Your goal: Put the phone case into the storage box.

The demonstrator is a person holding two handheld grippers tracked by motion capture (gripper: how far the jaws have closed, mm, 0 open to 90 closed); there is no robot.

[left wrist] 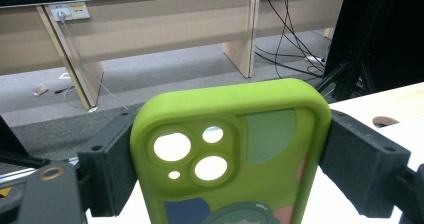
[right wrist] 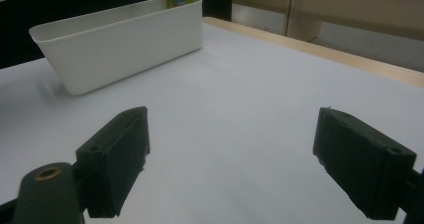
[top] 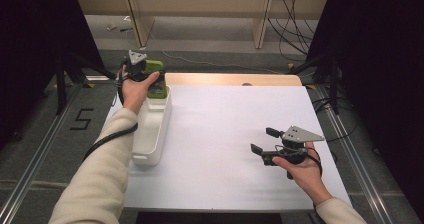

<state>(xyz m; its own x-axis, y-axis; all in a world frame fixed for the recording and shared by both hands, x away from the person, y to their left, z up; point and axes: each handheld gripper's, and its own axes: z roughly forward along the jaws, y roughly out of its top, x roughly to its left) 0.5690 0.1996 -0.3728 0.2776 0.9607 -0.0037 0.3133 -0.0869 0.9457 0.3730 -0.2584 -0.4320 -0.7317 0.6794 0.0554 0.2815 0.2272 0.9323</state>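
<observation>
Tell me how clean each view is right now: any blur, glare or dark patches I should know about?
High view: the white table is evenly lit, dark at both sides. Left gripper view: the green phone case between the jaws is close and slightly soft, with no glare, its lens holes blown white. Right gripper view: the near jaws are blurred, the white bin is sharper, its background dark.

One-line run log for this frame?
left gripper: shut on green phone case, over white bin | right gripper: open, empty
</observation>
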